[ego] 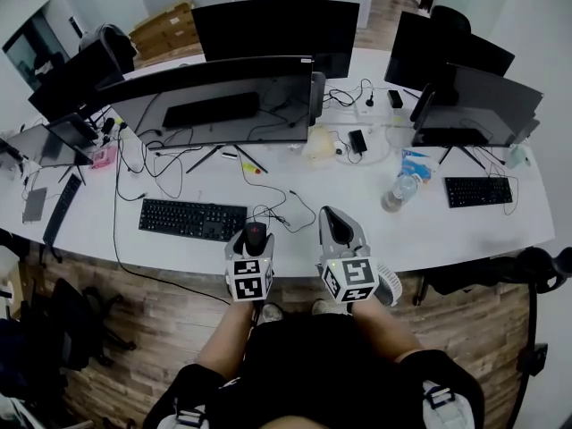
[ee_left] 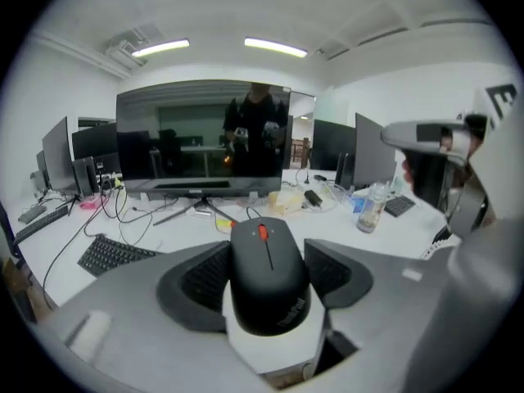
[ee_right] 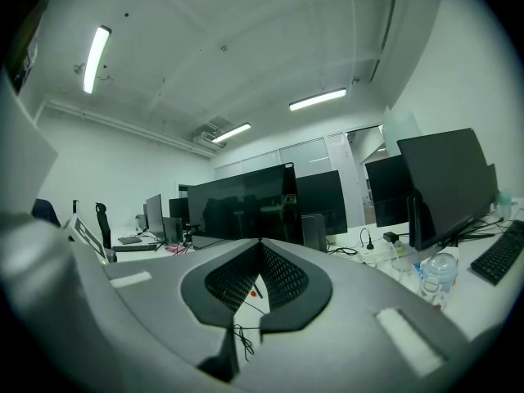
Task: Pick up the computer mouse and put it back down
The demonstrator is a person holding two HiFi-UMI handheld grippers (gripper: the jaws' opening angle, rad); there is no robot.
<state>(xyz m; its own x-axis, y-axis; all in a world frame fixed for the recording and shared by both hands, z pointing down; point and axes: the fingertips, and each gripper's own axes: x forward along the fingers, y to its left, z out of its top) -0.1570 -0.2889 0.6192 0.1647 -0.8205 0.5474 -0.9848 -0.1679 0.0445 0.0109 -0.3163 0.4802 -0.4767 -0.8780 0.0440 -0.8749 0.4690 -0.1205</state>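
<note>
The white curved surface [ego: 295, 172] carries six dark monitors: one wide curved black central monitor [ego: 214, 105], one rear monitor [ego: 277, 25] behind it, two right-hand monitors [ego: 487, 101] and two left-hand monitors [ego: 76, 79]. There are three black keyboards: a near keyboard [ego: 192, 219] in front of the central monitor, a right keyboard [ego: 478, 191] and a left keyboard [ego: 61, 208]. One clear plastic water bottle [ego: 399, 190] stands right of the central monitor. One black computer mouse [ego: 256, 236] with a red scroll wheel shows in front of it. Two grey hand-held grippers, the left hand-held gripper [ego: 256, 229] and the right hand-held gripper [ego: 327, 214], each bear one marker cube [ego: 250, 278].
</note>
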